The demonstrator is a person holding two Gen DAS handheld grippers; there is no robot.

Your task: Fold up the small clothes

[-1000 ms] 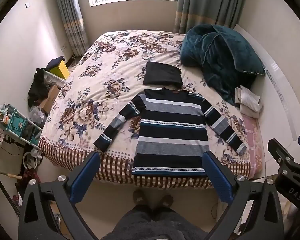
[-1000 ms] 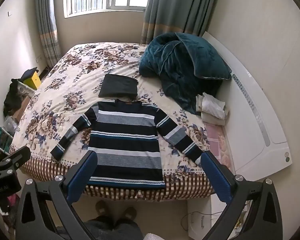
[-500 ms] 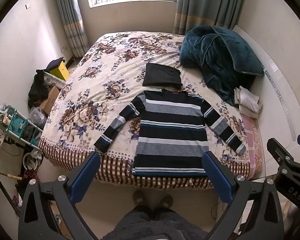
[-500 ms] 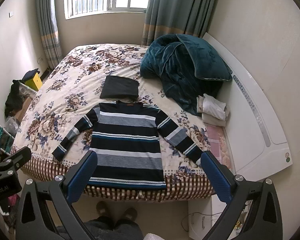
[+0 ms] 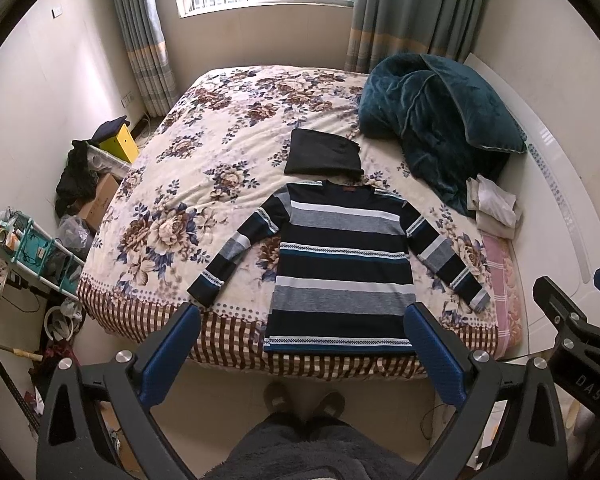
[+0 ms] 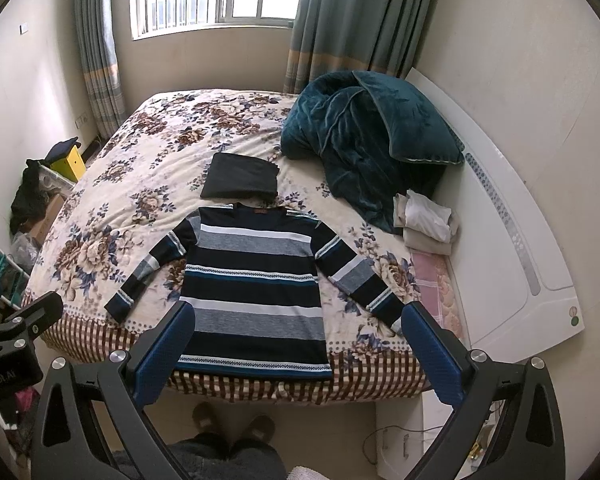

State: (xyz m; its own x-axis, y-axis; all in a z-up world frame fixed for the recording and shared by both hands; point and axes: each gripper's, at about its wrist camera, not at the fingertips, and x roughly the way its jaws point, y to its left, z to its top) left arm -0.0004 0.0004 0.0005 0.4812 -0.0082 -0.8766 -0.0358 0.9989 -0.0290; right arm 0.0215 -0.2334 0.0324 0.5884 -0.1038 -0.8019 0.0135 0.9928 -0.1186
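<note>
A striped long-sleeved sweater (image 5: pixel 342 264) lies flat on the flowered bed (image 5: pixel 204 168), sleeves spread, hem at the near edge; it also shows in the right wrist view (image 6: pixel 254 284). A folded black garment (image 5: pixel 322 158) lies just beyond its collar, also in the right wrist view (image 6: pixel 240 176). My left gripper (image 5: pixel 302 350) is open and empty, held above the floor in front of the bed. My right gripper (image 6: pixel 298 350) is open and empty too, beside it at the same height.
A teal blanket (image 5: pixel 436 120) is piled at the bed's far right, with folded pale cloths (image 5: pixel 494 208) near it. A white headboard (image 6: pixel 512 240) runs along the right. Boxes, a yellow box (image 5: pixel 120 144) and a rack (image 5: pixel 32 248) crowd the left floor. My feet (image 5: pixel 304 398) stand at the bed's edge.
Both grippers have drifted slightly, so the bed sits a little lower in the views. Nothing on the bed has moved.
</note>
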